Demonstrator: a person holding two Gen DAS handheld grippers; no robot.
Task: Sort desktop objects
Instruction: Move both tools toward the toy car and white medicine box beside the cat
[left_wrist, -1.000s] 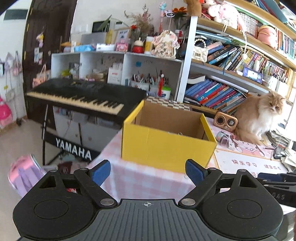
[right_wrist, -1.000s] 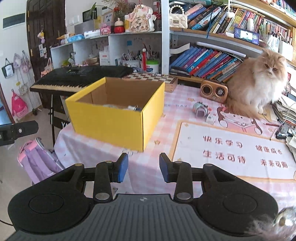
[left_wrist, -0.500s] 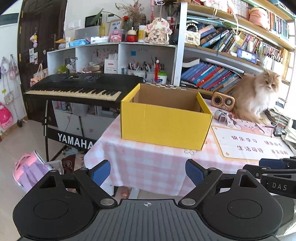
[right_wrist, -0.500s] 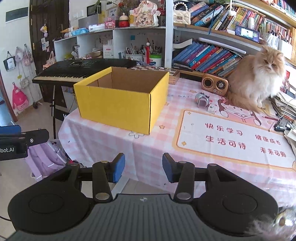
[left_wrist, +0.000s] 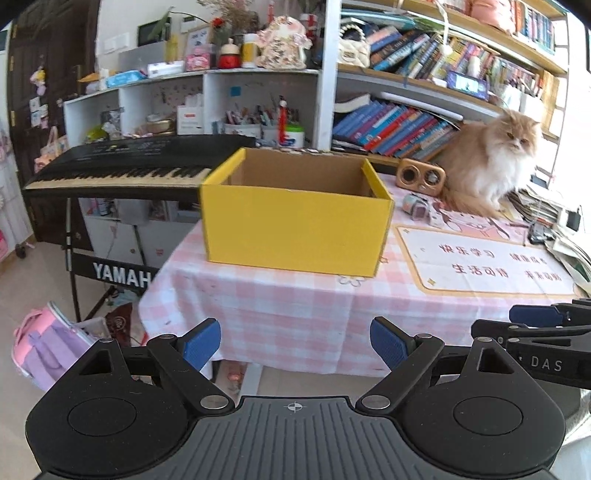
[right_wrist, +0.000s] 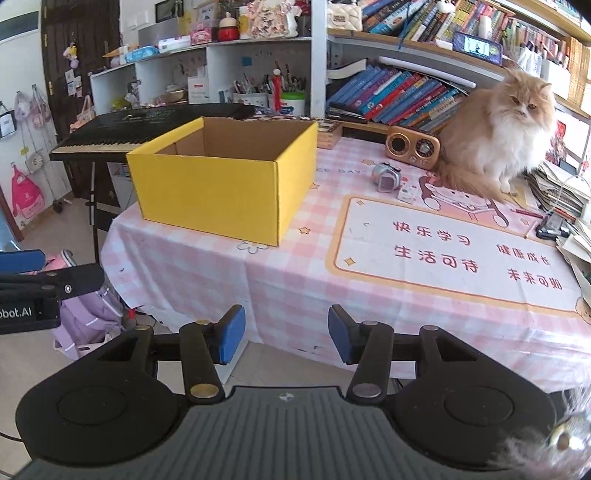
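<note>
A yellow cardboard box (left_wrist: 295, 229) (right_wrist: 218, 184) stands open-topped at the left end of the pink checked table (left_wrist: 295, 306) (right_wrist: 295, 273). Behind it to the right lie a small silver clock-like gadget (right_wrist: 386, 179) (left_wrist: 415, 206), a little white item (right_wrist: 406, 194) and a wooden retro radio (right_wrist: 413, 146) (left_wrist: 421, 175). My left gripper (left_wrist: 295, 341) hangs open in front of the table edge, nothing between its fingers. My right gripper (right_wrist: 286, 334) is short of the table edge too; its jaws are opening, with nothing between them.
A fluffy orange cat (right_wrist: 502, 133) (left_wrist: 491, 170) sits at the back right of the table. A printed mat (right_wrist: 454, 251) covers the right half, with stacked papers (right_wrist: 557, 192) beyond. A black keyboard (left_wrist: 136, 162) on a stand and a pink backpack (left_wrist: 48, 350) are to the left.
Both grippers have drawn back from the table, so the box looks smaller and farther. The right gripper's fingers have spread wider. The left gripper's fingers stay wide.
</note>
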